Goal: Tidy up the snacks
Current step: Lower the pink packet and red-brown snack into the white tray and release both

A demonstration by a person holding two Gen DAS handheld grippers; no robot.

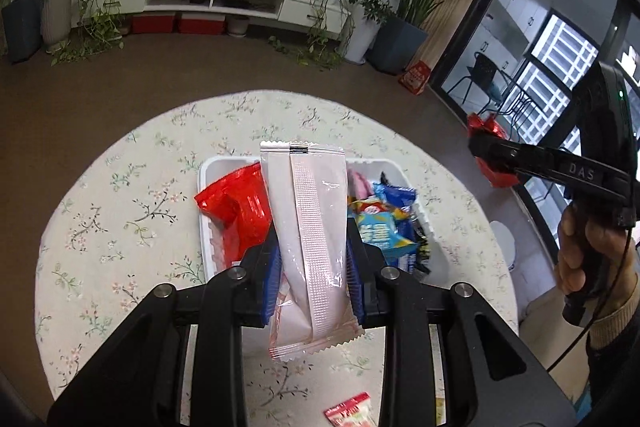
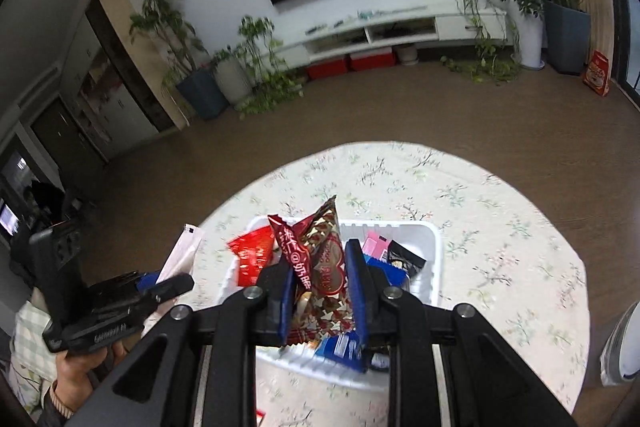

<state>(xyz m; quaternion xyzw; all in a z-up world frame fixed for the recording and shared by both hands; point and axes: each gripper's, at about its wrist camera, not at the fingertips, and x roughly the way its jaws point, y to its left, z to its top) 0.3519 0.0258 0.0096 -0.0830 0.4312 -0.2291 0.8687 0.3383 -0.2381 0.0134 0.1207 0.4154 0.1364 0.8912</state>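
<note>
The round table (image 1: 120, 211) carries a white tray (image 1: 204, 179) full of snacks, and it lies below and ahead of both grippers. The left gripper (image 1: 312, 267) is clenched on a long pale pink packet (image 1: 308, 227), whose long axis points away over the tray. The right gripper (image 2: 322, 291) grasps a dark red packet (image 2: 324, 259), also above the tray (image 2: 432, 251). Both hands seem equally near it.
</note>
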